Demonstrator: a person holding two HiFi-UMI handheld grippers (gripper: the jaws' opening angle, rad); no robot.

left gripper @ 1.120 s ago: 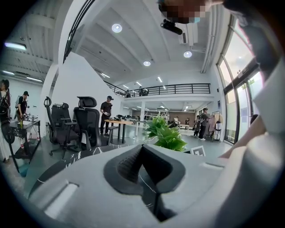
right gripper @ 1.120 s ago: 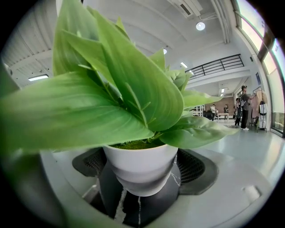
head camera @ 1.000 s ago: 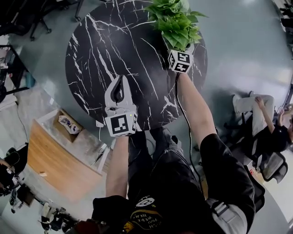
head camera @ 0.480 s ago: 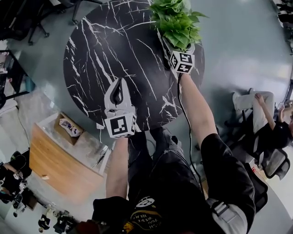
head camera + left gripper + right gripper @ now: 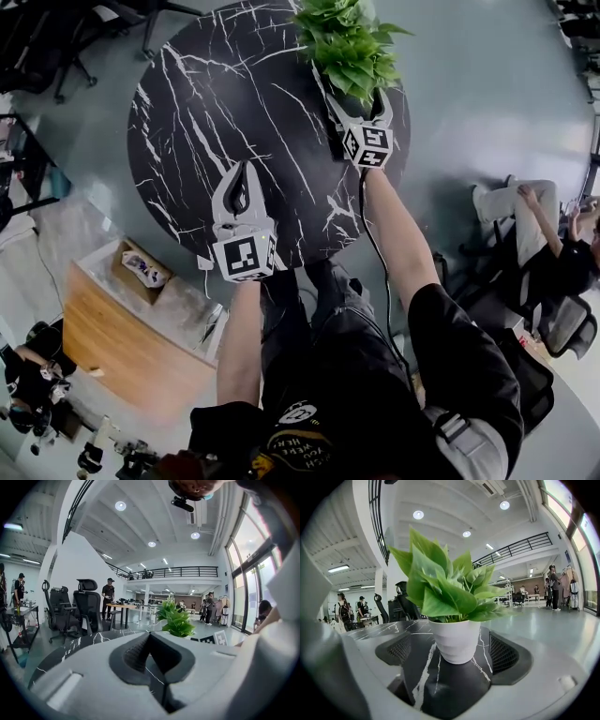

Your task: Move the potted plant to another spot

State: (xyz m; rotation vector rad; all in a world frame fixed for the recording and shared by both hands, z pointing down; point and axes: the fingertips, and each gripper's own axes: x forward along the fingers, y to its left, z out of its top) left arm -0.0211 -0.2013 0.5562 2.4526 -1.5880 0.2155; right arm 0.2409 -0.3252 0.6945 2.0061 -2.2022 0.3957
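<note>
A green potted plant (image 5: 349, 42) in a white ribbed pot (image 5: 457, 637) stands upright near the far right edge of the round black marble table (image 5: 206, 103). My right gripper (image 5: 354, 91) is open. In the right gripper view (image 5: 451, 660) the pot stands between its two spread jaws, with a gap on each side. My left gripper (image 5: 246, 169) is shut on nothing and hangs over the near part of the table, left of the plant. In the left gripper view (image 5: 149, 638) the plant (image 5: 177, 619) shows ahead to the right.
Black office chairs (image 5: 84, 28) stand beyond the table at the far left. A wooden counter (image 5: 122, 356) with an open box (image 5: 141, 262) lies near left. A seated person (image 5: 544, 244) is at the right, on the grey floor.
My right gripper has drawn back a little toward me, and its open jaws now show on either side of the pot. The left gripper has stayed in place.
</note>
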